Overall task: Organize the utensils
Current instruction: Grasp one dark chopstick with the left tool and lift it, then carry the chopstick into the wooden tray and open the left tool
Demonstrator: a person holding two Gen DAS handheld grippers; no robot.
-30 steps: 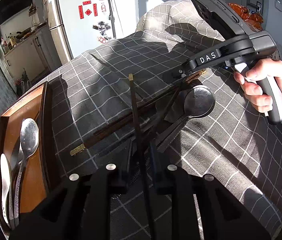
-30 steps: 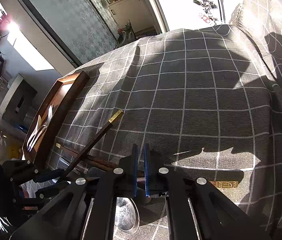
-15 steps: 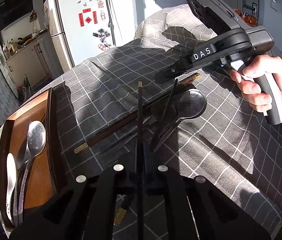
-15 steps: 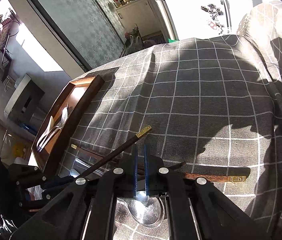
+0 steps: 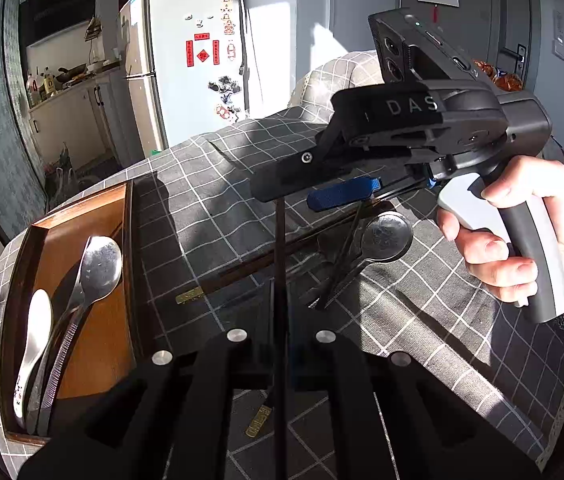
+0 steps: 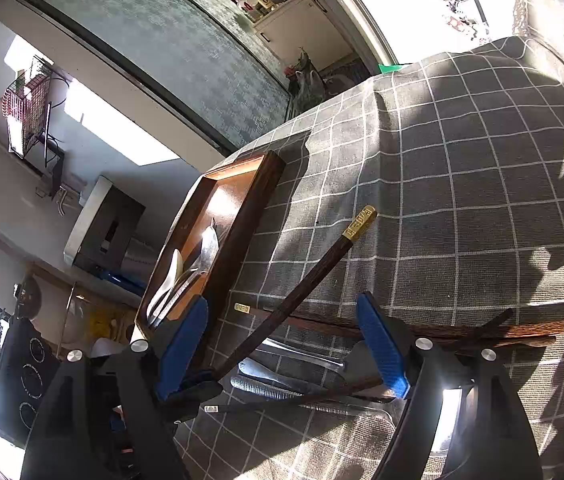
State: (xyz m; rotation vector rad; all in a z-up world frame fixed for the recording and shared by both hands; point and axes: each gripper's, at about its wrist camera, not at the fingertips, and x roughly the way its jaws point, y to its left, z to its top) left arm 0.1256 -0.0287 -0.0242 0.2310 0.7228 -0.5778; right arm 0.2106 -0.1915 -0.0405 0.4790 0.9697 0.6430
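Note:
My left gripper (image 5: 280,320) is shut on a dark chopstick (image 5: 280,264) and holds it above the cloth; the same chopstick with its gold tip (image 6: 317,264) shows in the right wrist view. My right gripper (image 6: 285,344) is open, above the remaining utensils; it also shows in the left wrist view (image 5: 341,196). Under it lie a metal spoon (image 5: 381,232), brown chopsticks (image 6: 481,330) and a black chopstick (image 5: 341,256). The wooden tray (image 5: 82,216) at the left holds spoons (image 5: 98,268).
A grey checked cloth (image 5: 210,208) covers the table. A fridge (image 5: 186,76) and kitchen counter (image 5: 70,92) stand beyond the far edge. A chair back under cloth (image 5: 321,84) rises at the far right. The table edge runs just past the tray (image 6: 234,204).
My left gripper closed on the dark chopstick and lifted it. My right gripper opened wide and rose above the utensils.

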